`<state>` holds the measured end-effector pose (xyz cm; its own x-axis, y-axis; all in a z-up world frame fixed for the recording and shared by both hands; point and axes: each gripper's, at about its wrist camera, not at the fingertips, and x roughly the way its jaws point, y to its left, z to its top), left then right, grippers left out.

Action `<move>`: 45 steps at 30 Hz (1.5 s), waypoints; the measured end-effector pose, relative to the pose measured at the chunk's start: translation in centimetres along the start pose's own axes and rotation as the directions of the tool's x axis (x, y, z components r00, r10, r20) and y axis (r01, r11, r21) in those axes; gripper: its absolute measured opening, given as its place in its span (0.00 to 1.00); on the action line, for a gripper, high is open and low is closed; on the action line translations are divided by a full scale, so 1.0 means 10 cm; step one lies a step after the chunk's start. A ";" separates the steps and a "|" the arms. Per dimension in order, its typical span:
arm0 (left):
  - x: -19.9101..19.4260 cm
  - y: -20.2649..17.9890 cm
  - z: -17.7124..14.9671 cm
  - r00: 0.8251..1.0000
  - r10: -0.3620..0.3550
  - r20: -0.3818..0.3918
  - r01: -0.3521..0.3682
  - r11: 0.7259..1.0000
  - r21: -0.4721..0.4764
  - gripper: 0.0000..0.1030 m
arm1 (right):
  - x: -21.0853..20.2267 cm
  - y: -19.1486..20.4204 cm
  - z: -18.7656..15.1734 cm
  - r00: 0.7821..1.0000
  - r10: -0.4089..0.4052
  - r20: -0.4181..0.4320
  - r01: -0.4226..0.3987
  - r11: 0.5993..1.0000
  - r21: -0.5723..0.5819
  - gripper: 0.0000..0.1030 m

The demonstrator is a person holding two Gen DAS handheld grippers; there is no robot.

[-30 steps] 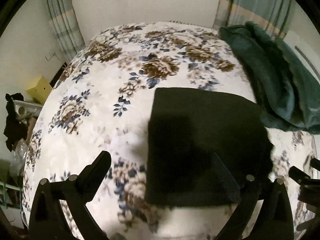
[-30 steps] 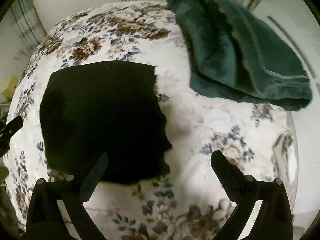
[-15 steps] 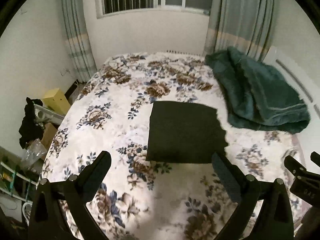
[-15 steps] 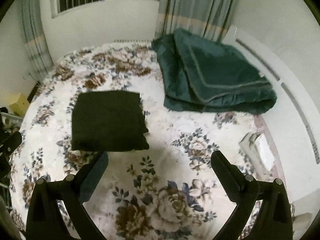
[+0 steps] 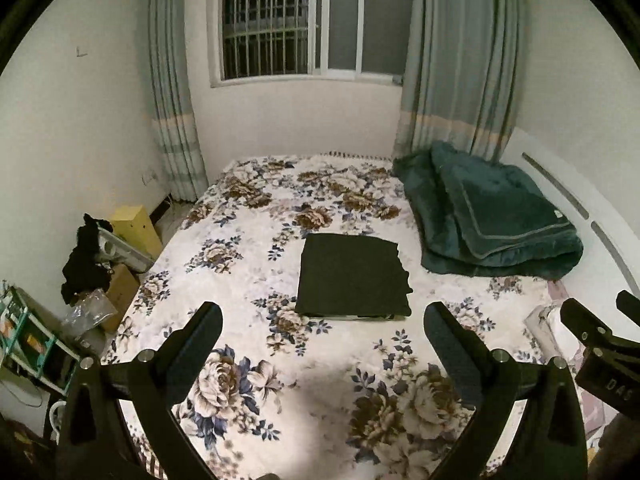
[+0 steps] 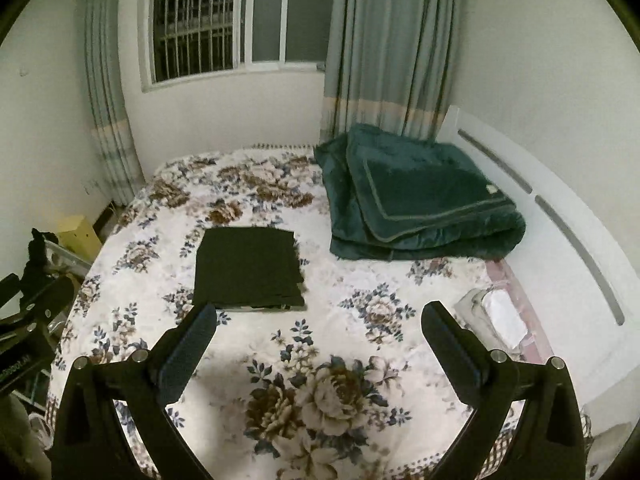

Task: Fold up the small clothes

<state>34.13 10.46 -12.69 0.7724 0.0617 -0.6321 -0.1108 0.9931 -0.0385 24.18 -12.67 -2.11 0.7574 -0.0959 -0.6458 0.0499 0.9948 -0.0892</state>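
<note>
A dark folded garment lies flat as a neat rectangle on the floral bedspread; it also shows in the right wrist view. My left gripper is open and empty, held well back from the garment above the bed's near part. My right gripper is open and empty, also well back and to the right of the garment. Part of the right gripper shows at the right edge of the left wrist view.
A folded green blanket lies at the bed's far right by the white headboard. A yellow box, dark clothes and a shelf stand left of the bed. A window with curtains is behind.
Both grippers have pulled up and back from the garment, which now looks small and far. The garment has stayed folded in place on the bed.
</note>
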 end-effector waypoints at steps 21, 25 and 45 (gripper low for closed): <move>-1.17 -0.18 -0.18 0.990 -0.003 0.141 0.004 1.000 -0.006 1.00 | -1.53 -0.36 -0.13 0.986 0.043 0.160 -0.039 0.999 -0.028 1.00; -1.20 -0.18 -0.20 0.990 0.002 0.141 0.000 1.000 -0.013 1.00 | -1.52 -0.40 -0.10 0.985 0.060 0.164 -0.056 0.998 -0.032 1.00; -1.27 -0.24 -0.23 0.990 0.027 0.141 -0.023 0.999 -0.029 1.00 | -1.38 -0.41 -0.12 0.984 0.096 0.149 -0.090 0.995 -0.044 1.00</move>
<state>23.13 7.03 -6.30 0.8495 0.1017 -0.5176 -0.1464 0.9882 -0.0460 12.73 -15.43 6.27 0.8475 0.0065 -0.5308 -0.0476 0.9968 -0.0639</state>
